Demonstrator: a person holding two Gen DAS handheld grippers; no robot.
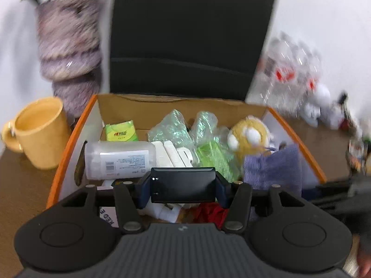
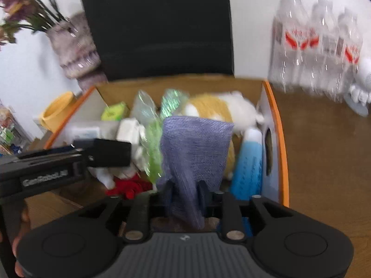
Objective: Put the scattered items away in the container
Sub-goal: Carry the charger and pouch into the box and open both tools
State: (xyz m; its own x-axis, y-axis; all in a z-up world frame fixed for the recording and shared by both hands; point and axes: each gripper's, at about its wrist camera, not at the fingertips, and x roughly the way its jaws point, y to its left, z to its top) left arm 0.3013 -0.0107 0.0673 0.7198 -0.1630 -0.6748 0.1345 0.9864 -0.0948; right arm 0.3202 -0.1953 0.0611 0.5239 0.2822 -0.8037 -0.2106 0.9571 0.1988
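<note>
the left gripper (image 1: 183, 186) clamps a black block (image 1: 183, 184) over the box (image 1: 69, 139); the right gripper (image 2: 185, 192) pinches a purple cloth (image 2: 194, 148) there, beside a blue tube (image 2: 248, 162) only its view shows.

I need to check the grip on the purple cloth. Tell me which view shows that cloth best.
The right wrist view: the purple cloth hangs spread out, pinched in the right gripper over the box. The left wrist view shows the cloth only from the side, its grip hidden behind the left gripper.
</note>
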